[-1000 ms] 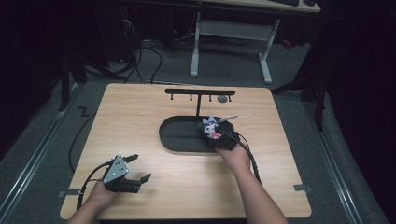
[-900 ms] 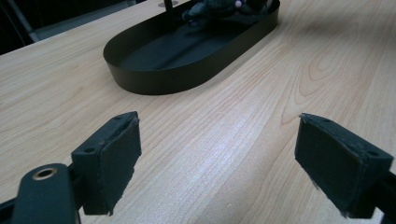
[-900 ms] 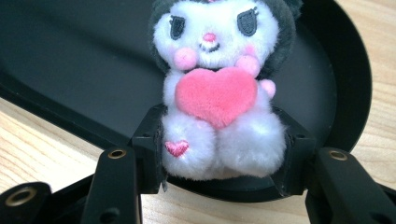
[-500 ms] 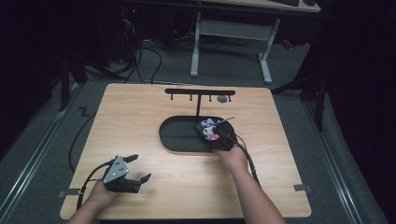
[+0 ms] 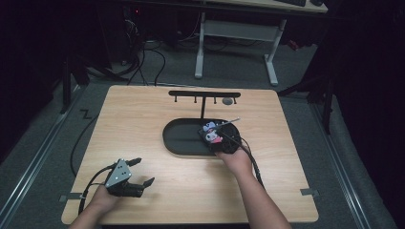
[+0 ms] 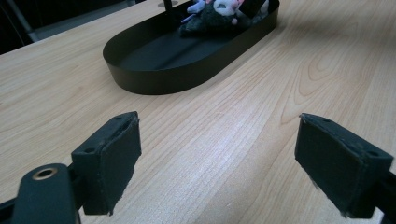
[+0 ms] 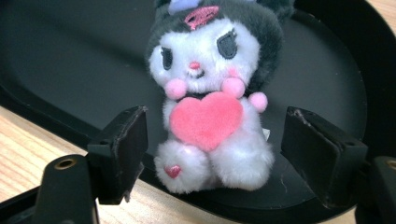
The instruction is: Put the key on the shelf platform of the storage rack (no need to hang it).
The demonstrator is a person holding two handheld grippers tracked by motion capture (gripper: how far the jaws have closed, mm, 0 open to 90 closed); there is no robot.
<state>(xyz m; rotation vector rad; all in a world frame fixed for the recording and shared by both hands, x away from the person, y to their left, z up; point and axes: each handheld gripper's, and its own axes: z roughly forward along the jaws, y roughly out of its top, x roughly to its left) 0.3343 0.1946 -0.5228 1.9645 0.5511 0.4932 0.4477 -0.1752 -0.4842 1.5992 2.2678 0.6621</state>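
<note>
A: Where does your high view sit?

B: Above your side of the desk (image 5: 143, 119), looking forward and down, far enough to take in the whole top.

A: And the two gripper views?

B: Your left looks low across the wood toward the black tray (image 6: 154, 79). Your right sits close over that same tray's (image 7: 70, 60) near end, facing the plush toy (image 7: 212, 93).

Left gripper (image 5: 138, 174) is held low at seven o'clock, jaws spread; right gripper (image 5: 220, 139) is extended centrally, jaws parted.
</note>
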